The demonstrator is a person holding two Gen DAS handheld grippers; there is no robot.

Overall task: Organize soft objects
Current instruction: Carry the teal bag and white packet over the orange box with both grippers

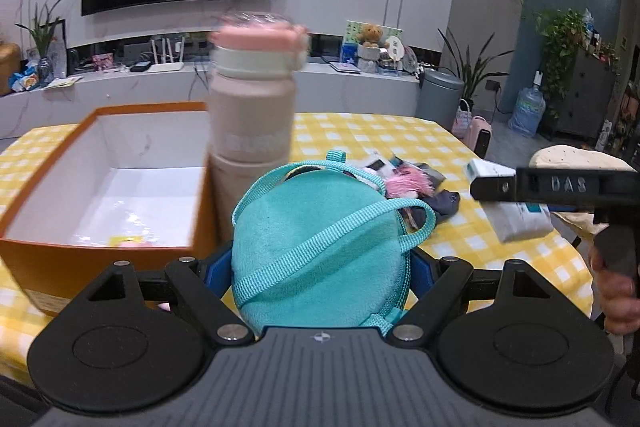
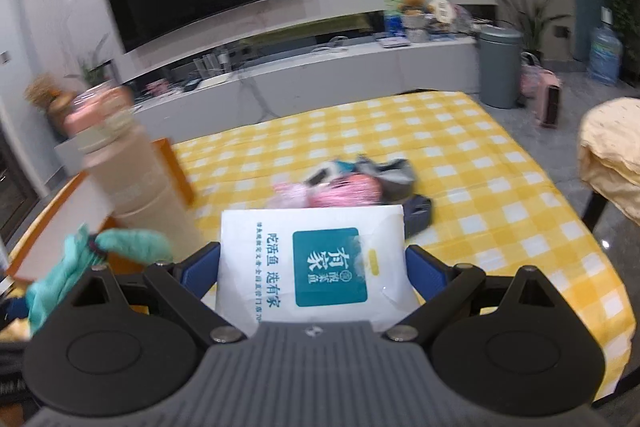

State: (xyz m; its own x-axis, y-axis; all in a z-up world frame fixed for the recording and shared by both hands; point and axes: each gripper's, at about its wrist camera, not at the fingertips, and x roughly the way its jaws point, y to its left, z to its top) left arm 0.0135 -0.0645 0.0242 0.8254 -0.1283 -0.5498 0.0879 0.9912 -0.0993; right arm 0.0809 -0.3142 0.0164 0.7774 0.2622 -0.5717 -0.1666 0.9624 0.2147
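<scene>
While the orange box (image 1: 100,187) holds little beyond something small and pale at its near wall, sorting appears barely begun; a pink fluffy heap (image 2: 340,189) and dark cloth lie on the table right of the box, still to move. Left gripper (image 1: 320,267) is closed on a teal pouch (image 1: 316,247), just right of the box, long axis pointing away from the camera; right gripper (image 2: 316,263) clamps a white packet (image 2: 316,263), likewise lengthwise forward; a bottle (image 1: 252,115) stands against the box.
</scene>
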